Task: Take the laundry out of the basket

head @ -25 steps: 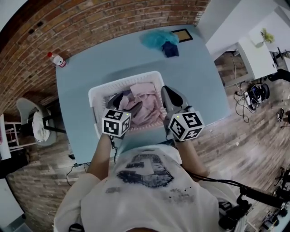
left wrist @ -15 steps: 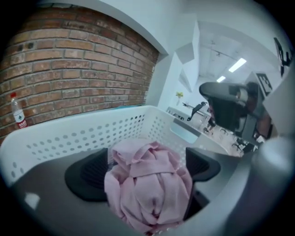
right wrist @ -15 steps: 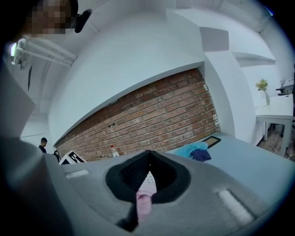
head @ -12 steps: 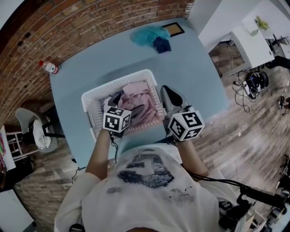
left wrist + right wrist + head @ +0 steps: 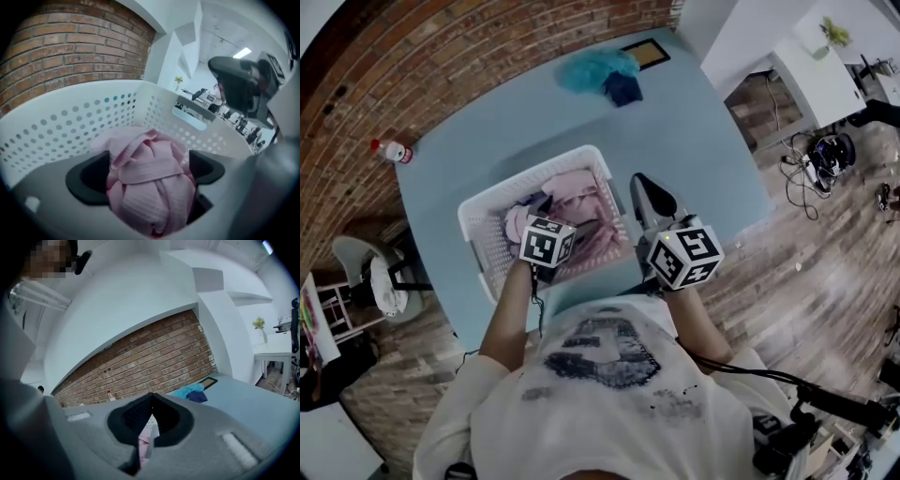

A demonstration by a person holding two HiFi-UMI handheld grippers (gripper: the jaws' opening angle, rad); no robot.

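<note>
Two grippers in play, but only the left one is on the job. Left gripper (image 5: 150, 165) is down inside the basket (image 5: 70, 129). Its jaws have just been opening and now stand wide, with the pink garment (image 5: 146, 199) bunched between them. The pads look to flank it, not squeeze it. The bundle lies dead ahead and slightly below the claw. Its long run goes along the pointing direction, and one fold crosses it like a band. Judgement: a straight push down, then a close, should catch it, with no sideways correction needed.

Right gripper (image 5: 150, 397) is clenched tip to tip on nothing. It sits just beside the basket's right wall, over the table (image 5: 703, 150), so the left is clearly the nearer hand.

The head view hides the left jaw gap behind the marker cube; only the left gripper view shows the cloth centred there. The head view alone shows more laundry in the basket, and a blue pile (image 5: 598, 70) at the table's far edge.
</note>
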